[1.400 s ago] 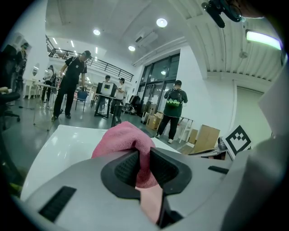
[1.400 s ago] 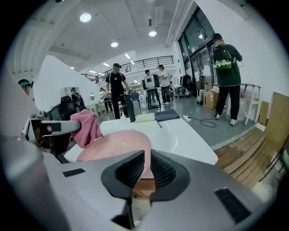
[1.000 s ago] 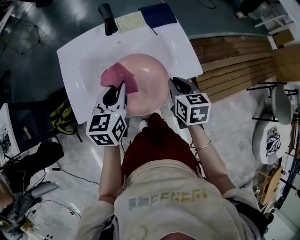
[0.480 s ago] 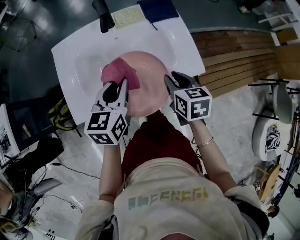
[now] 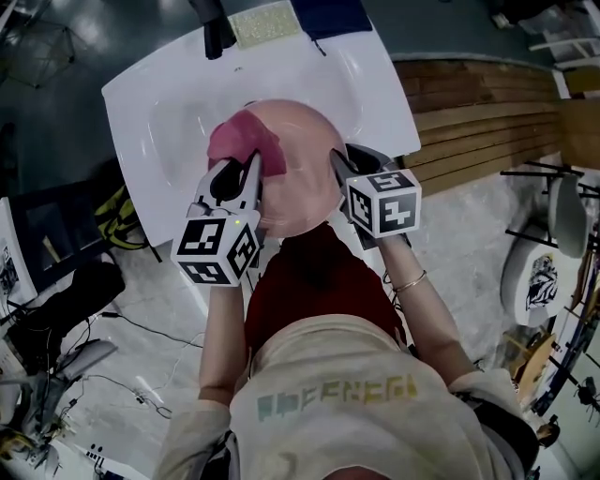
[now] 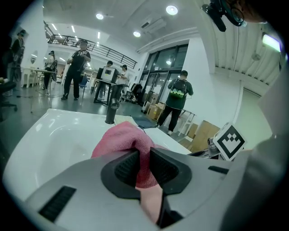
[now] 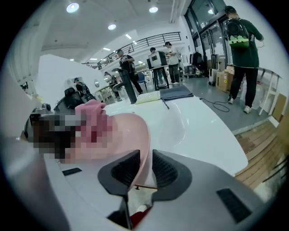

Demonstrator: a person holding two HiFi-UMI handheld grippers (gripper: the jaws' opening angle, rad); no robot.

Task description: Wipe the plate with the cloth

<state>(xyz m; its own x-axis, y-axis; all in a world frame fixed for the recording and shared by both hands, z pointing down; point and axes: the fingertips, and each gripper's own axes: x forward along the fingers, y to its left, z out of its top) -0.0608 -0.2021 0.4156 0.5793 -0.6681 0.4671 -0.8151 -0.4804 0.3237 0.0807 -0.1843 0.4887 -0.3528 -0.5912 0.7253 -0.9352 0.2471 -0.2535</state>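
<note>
White sink (image 5: 169,103) in a large bright hall, seen from above in the head view. Plate (image 5: 305,164), pink and round, lies over the sink's bowl toward its near edge; whether it touches the bowl cannot be told. Cloth (image 5: 246,141), darker pink and bunched, rests on the plate's left part.

Left tongs (image 5: 242,173) are clamped on the cloth: in the left gripper view a fold of the cloth (image 6: 124,137) fills the gap between the two jaw pads of the tongs (image 6: 143,164). Right tongs (image 5: 345,161) are clamped on the plate's right rim: in the right gripper view the thin rim of the plate (image 7: 131,131) passes between the jaws of the tongs (image 7: 145,169).

Black tap (image 5: 211,28) stands at the sink's far edge. Just beside it lie a pale yellow pad (image 5: 264,23) and a dark blue cloth (image 5: 328,14). Wooden boards (image 5: 478,112) lie on the floor to the right of the sink. Several people stand in the hall behind, among them a person in a green top (image 6: 180,97).
</note>
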